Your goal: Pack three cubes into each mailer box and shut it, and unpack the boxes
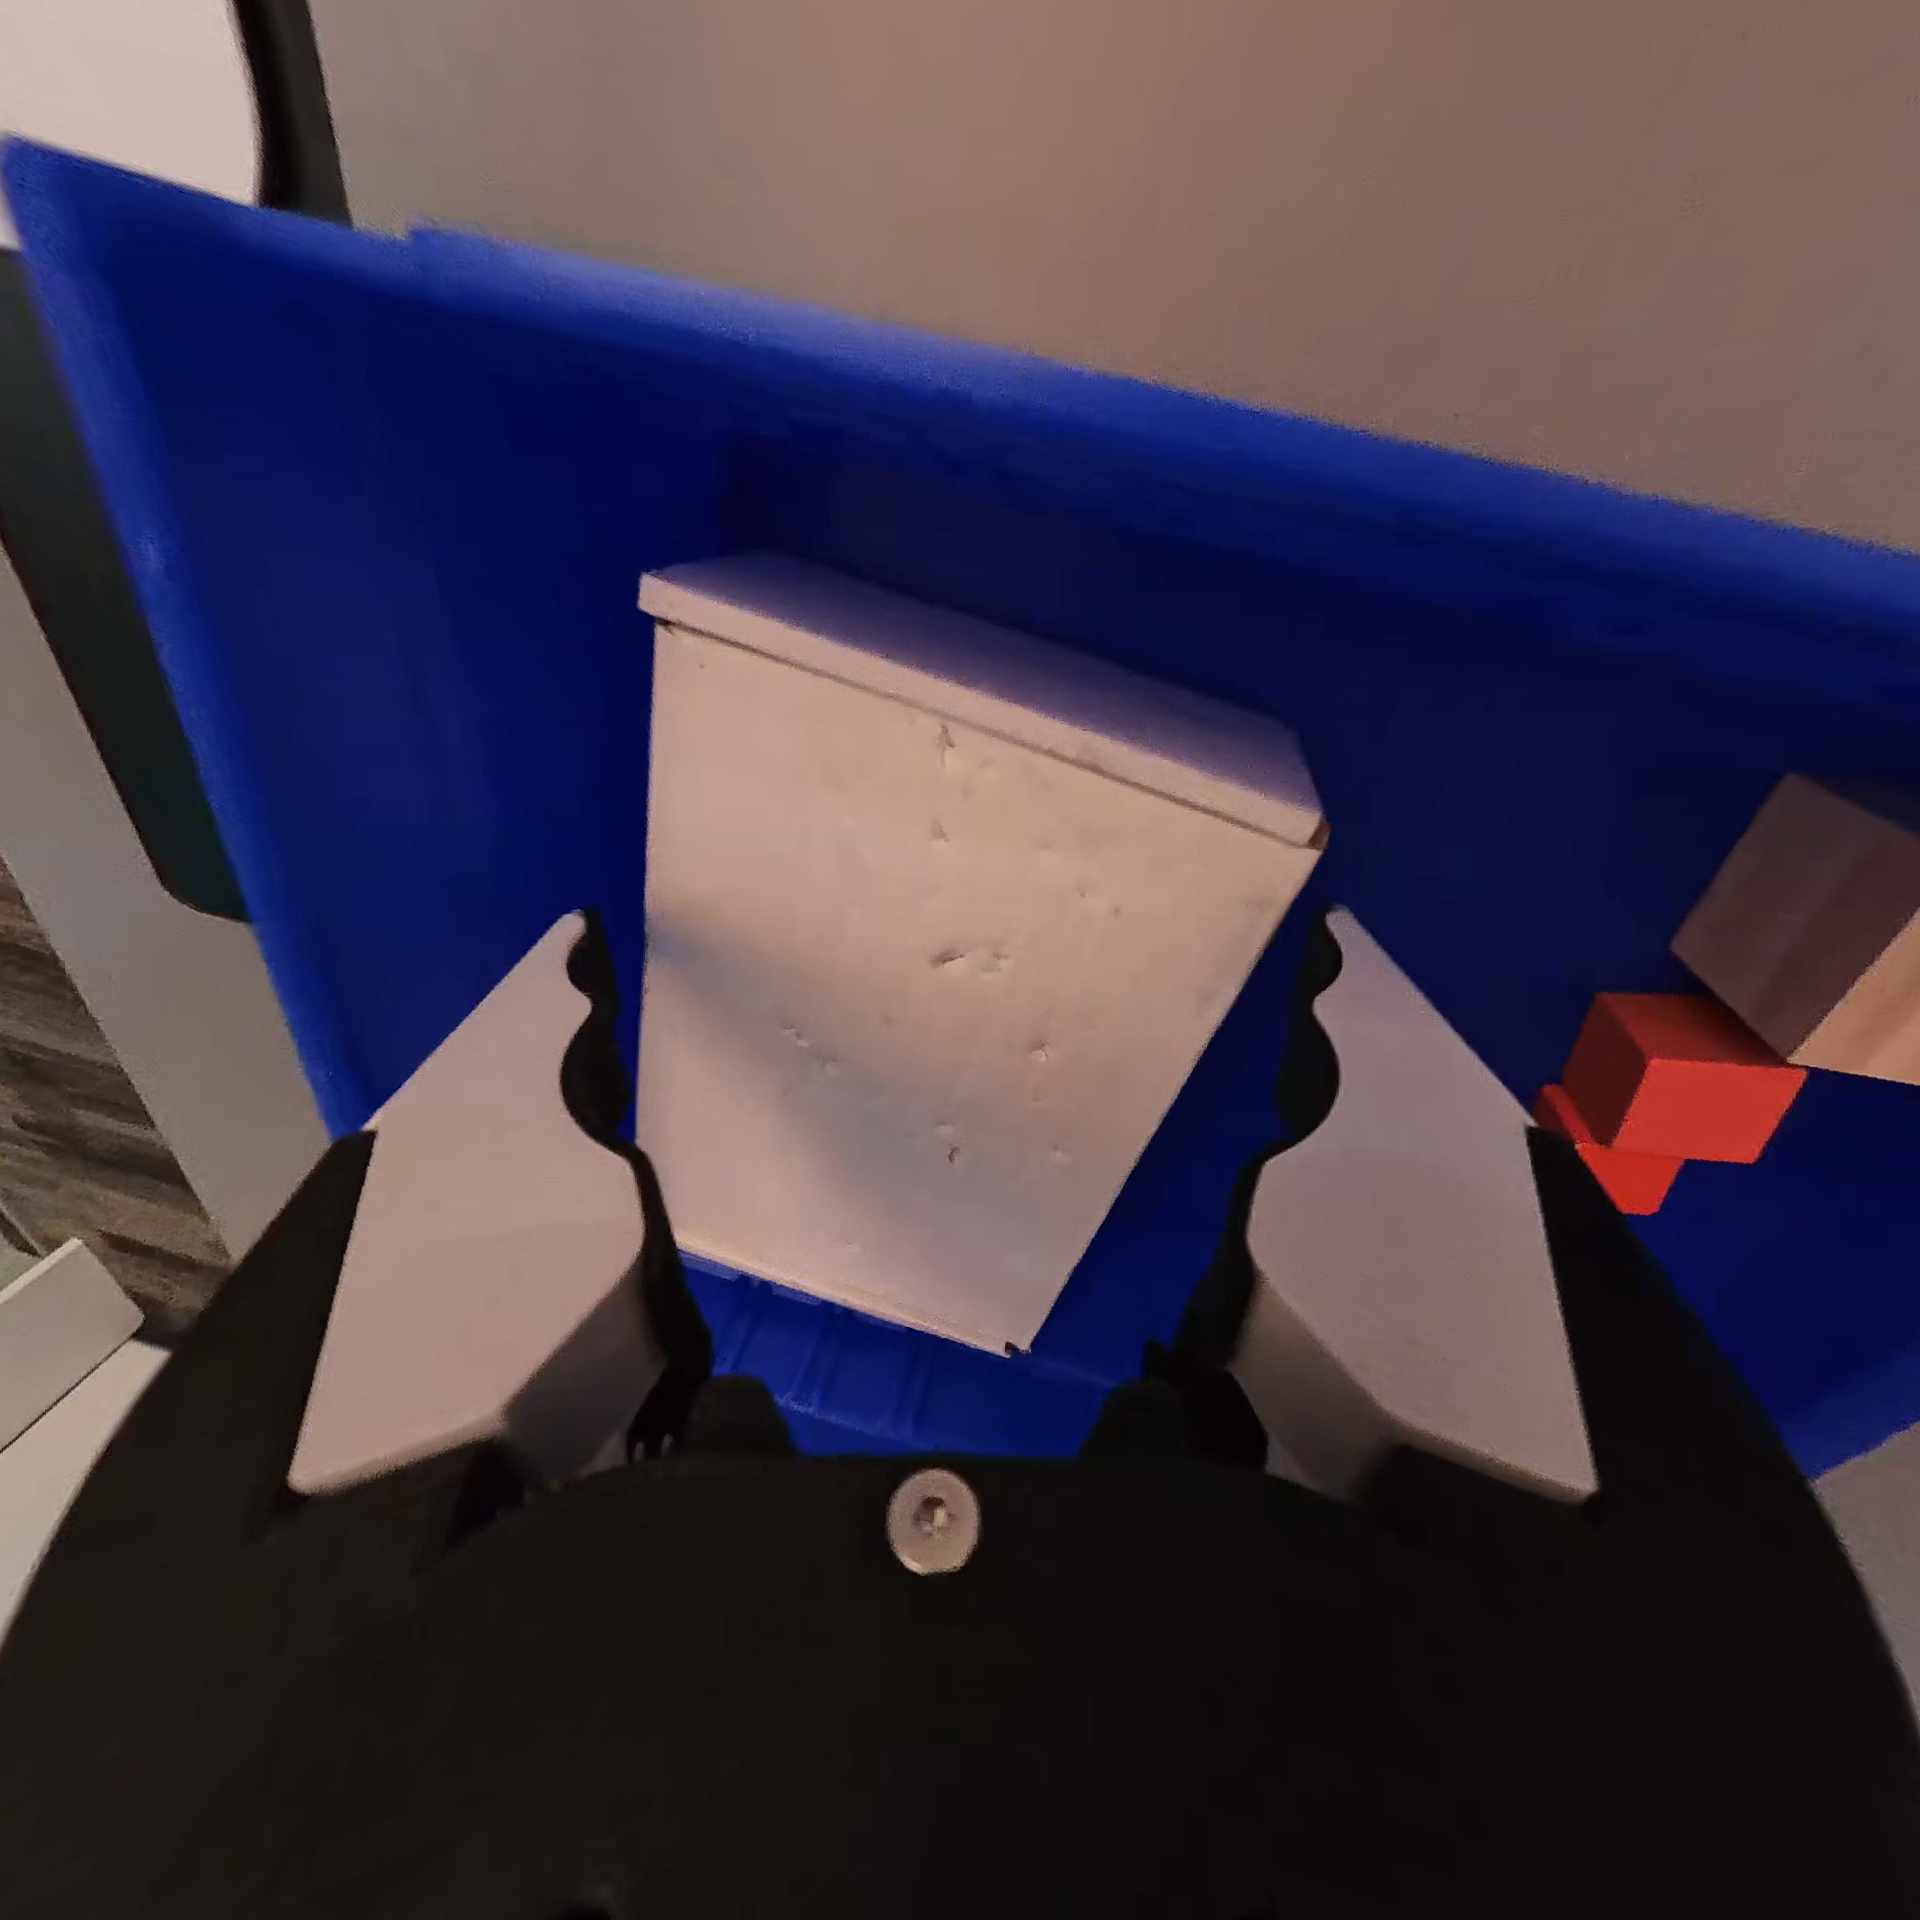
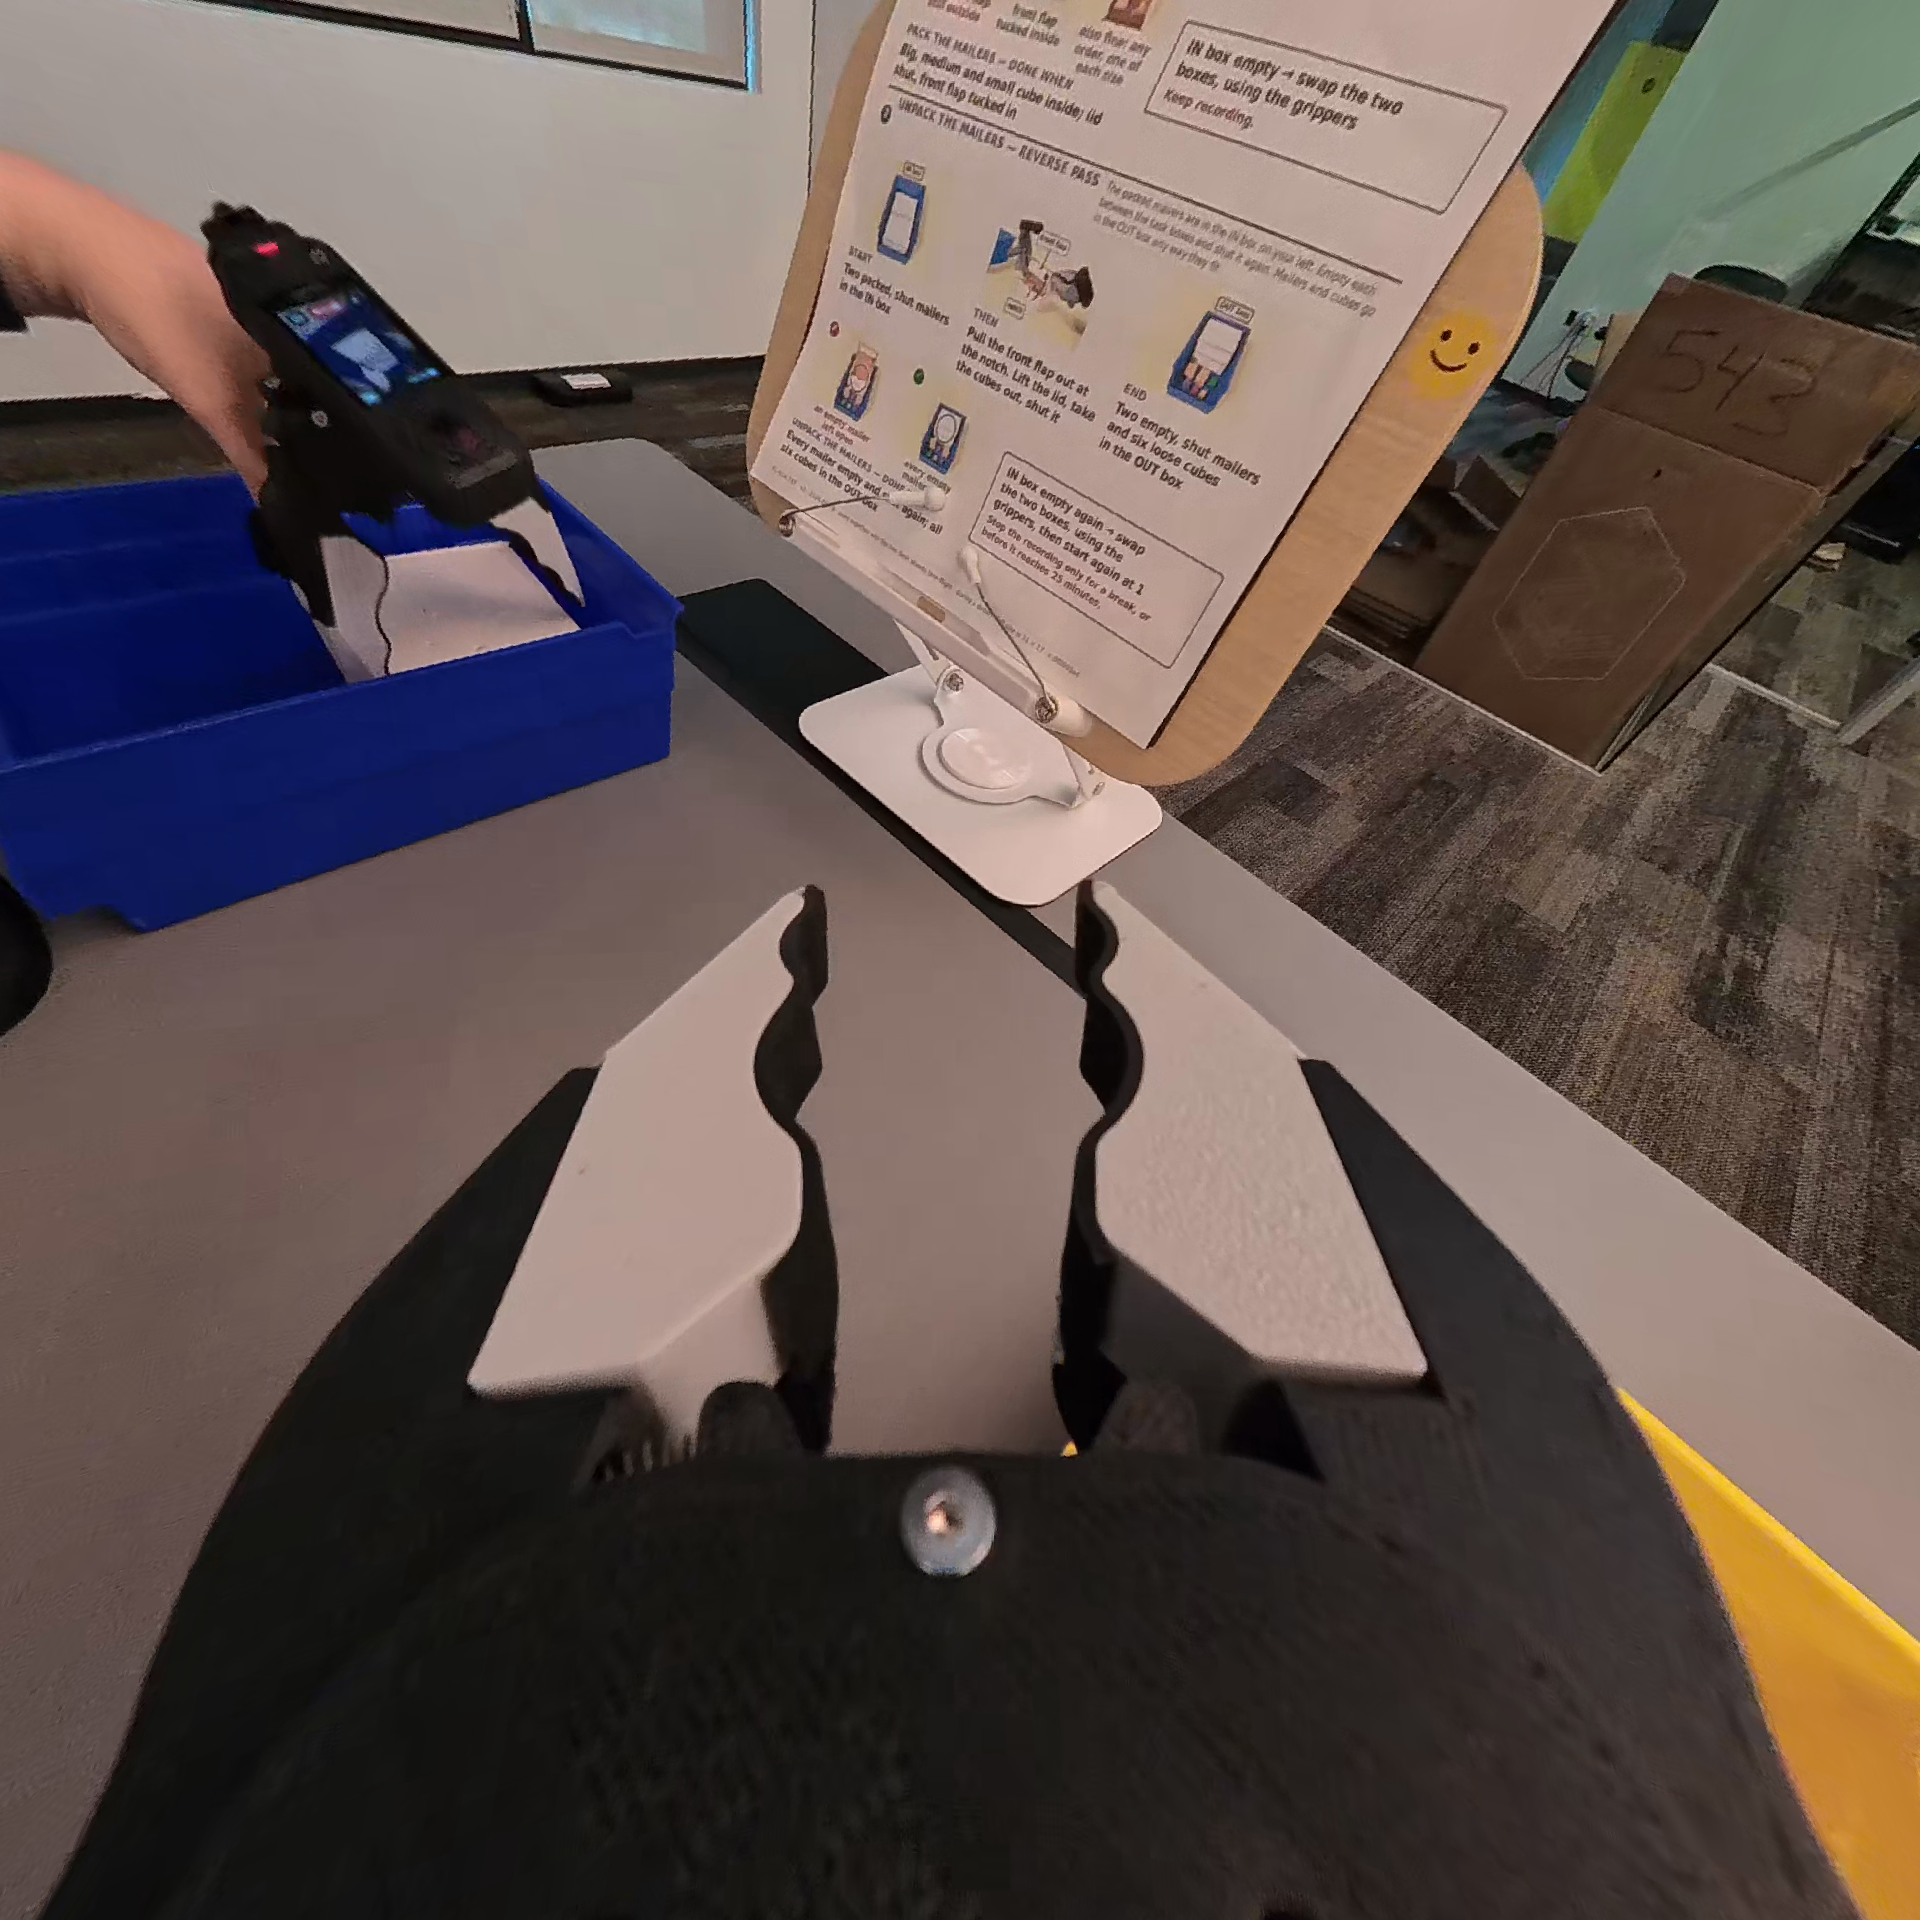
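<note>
Printed instruction sheet (image 2: 1101, 343) on stand; handwritten number on cardboard box (image 2: 1704, 499).

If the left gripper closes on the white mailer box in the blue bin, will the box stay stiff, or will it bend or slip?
The white mailer box looks like thin cardboard with small dents on its lid, so its walls will probably give under a hard squeeze. Its smooth faces might slip between the fingers of the open left gripper. Lying flat in the blue bin, it seems unlikely to tip.
</note>
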### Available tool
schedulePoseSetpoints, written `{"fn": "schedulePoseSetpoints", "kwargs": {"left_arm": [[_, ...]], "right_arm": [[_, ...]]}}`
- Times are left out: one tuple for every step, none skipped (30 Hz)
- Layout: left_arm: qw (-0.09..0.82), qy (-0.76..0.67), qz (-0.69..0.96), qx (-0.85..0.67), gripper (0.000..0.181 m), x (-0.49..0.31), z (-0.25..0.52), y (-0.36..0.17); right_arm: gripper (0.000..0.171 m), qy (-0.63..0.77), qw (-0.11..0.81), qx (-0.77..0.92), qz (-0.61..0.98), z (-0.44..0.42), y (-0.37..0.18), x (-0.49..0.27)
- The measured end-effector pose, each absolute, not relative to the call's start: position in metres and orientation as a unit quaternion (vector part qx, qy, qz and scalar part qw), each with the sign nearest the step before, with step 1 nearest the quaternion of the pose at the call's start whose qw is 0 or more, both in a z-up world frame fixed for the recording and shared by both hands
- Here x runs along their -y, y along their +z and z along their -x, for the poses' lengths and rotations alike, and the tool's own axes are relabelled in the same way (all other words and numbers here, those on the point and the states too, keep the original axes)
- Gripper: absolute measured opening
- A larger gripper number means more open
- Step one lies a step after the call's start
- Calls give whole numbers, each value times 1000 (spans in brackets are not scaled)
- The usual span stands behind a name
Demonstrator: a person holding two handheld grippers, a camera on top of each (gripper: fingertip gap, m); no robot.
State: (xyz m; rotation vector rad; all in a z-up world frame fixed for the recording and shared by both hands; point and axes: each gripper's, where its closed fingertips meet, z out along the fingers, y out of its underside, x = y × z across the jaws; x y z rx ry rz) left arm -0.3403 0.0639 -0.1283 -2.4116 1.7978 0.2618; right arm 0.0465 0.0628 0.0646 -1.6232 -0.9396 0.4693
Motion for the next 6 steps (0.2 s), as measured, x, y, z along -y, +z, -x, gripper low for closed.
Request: {"fn": "schedulePoseSetpoints", "kwargs": {"left_arm": [[51, 94, 797, -595, 128, -63, 344, -133], [39, 105, 794, -597, 128, -62, 348, -138], [34, 118, 792, -598, 131, -63, 353, -142], [35, 124, 793, -596, 134, -64, 355, -146], [39, 126, 795, -593, 135, -65, 355, -149], [43, 125, 796, -591, 135, -66, 355, -149]], "right_arm": [[47, 201, 567, 400, 692, -46, 64, -63], [47, 201, 565, 401, 692, -46, 63, -63], [47, 200, 563, 404, 693, -46, 61, -62], [47, 199, 561, 405, 694, -46, 60, -63], [47, 197, 560, 406, 695, -46, 59, -63], [47, 197, 558, 406, 696, -47, 57, -64]]}}
